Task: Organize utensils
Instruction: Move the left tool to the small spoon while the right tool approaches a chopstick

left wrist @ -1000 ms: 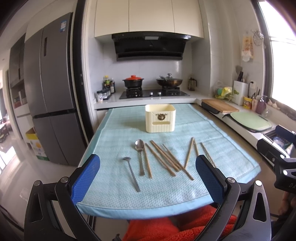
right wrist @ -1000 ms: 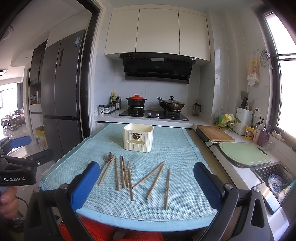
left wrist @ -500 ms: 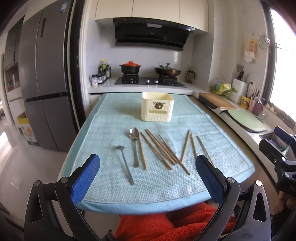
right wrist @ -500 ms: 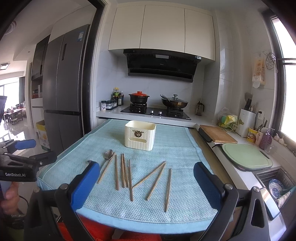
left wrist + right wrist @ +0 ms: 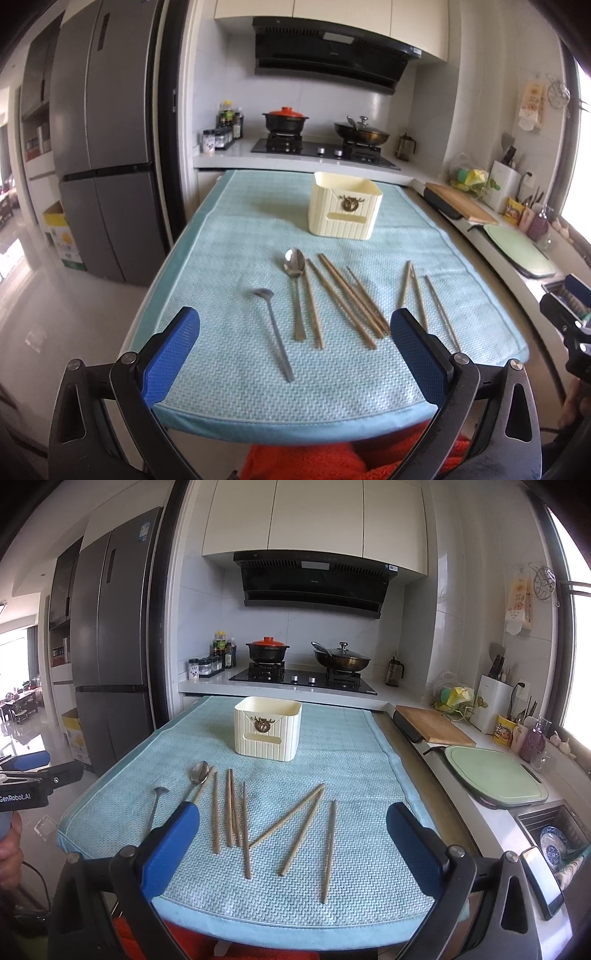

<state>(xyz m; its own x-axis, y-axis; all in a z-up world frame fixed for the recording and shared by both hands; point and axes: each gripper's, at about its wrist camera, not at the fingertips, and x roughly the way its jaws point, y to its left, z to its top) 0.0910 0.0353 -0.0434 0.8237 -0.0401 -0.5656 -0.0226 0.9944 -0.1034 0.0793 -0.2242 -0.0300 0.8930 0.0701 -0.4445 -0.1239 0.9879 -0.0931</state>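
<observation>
2 steel spoons (image 5: 295, 288) and wooden chopsticks (image 5: 288, 818) lie loose before the cream holder (image 5: 345, 208); left gripper (image 5: 293, 350) and right gripper (image 5: 291, 840) gape empty.

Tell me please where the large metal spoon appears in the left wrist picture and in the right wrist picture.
Left wrist view: the large spoon lies just left of centre, directly left of the chopsticks.
Right wrist view: the large spoon lies left of centre, its handle partly behind a blue finger.
Shared landmark: the cream utensil box behind it.
</observation>
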